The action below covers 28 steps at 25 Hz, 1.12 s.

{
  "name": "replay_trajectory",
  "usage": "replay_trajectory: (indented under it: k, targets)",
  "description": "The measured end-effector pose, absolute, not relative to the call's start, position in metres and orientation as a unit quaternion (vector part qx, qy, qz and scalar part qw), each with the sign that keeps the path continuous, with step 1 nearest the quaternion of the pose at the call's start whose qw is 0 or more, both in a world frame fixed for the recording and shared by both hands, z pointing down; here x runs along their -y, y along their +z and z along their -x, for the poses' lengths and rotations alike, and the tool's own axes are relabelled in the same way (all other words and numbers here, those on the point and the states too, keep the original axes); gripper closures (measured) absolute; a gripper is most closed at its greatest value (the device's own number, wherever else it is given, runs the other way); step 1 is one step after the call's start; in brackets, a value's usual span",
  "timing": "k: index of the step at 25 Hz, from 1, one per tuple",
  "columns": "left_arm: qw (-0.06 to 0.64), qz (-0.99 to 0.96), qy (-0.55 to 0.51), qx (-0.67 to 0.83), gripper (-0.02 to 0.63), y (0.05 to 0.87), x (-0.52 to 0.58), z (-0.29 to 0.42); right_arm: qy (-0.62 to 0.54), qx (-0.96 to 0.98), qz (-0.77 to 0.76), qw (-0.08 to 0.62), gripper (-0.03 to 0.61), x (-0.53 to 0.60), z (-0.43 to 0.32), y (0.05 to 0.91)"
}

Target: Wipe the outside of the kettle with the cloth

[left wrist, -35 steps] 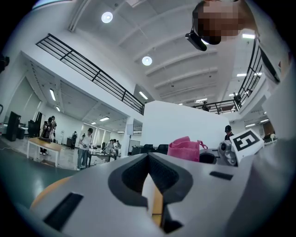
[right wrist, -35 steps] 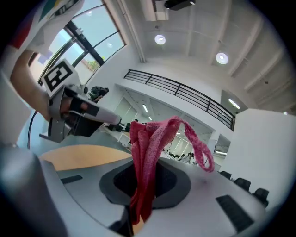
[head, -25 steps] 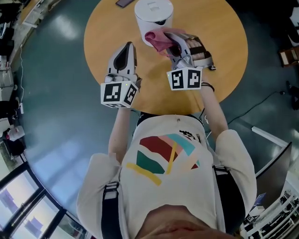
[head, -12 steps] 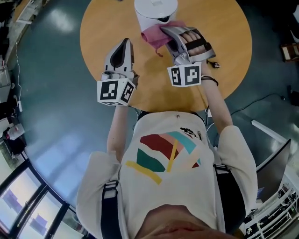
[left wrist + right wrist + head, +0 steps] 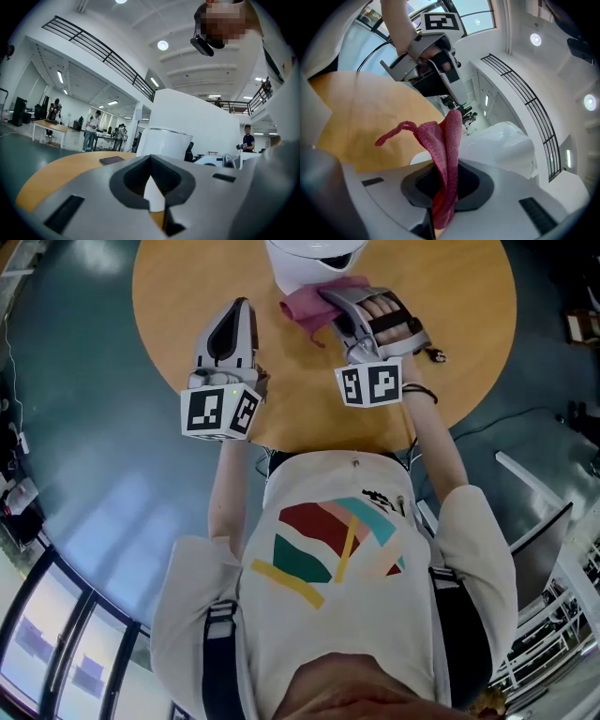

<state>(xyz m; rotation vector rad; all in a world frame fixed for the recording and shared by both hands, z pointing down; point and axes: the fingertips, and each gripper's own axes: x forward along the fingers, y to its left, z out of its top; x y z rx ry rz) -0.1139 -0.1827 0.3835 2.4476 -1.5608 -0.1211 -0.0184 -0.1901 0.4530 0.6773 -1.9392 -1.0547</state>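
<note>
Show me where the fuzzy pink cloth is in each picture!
Head view: the pink woven cloth is at top centre, just below the white plastic kettle.
Left gripper view: not in it.
Right gripper view: centre, standing up between the jaws.
Shared landmark: the kettle, centre in the left gripper view, right of centre in the right gripper view.

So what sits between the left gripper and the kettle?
Only bare table: the head view shows nothing between the shut left gripper and the kettle. The cloth is clamped in the right gripper, off to the side.
</note>
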Motion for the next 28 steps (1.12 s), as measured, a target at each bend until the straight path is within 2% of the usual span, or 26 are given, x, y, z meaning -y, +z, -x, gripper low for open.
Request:
replay_trajectory:
  k: [16,20,26,27,28]
  targets:
    - [0.125,-0.838,-0.046,0.529,0.571,0.420,0.241,0.132,-0.351,0.791,-0.212,0.454,0.540,0.207,0.029,0.552]
    - [0.129,-0.849,-0.088,0.505,0.571,0.420,0.245,0.135,-0.343,0.795,-0.203,0.456,0.540,0.209,0.034,0.565]
    - [0.024,-0.880,-0.107,0.462,0.567,0.389,0.276,0.144,-0.331,0.801,-0.195,0.459,0.540,0.206,0.037,0.567]
    - [0.014,-0.890,-0.102,0.444,0.539,0.385,0.286,0.143,-0.329,0.802,-0.194,0.460,0.540,0.206,0.039,0.567]
    - [0.004,-0.899,-0.097,0.426,0.480,0.381,0.298,0.141,-0.327,0.802,-0.192,0.461,0.540,0.206,0.040,0.567]
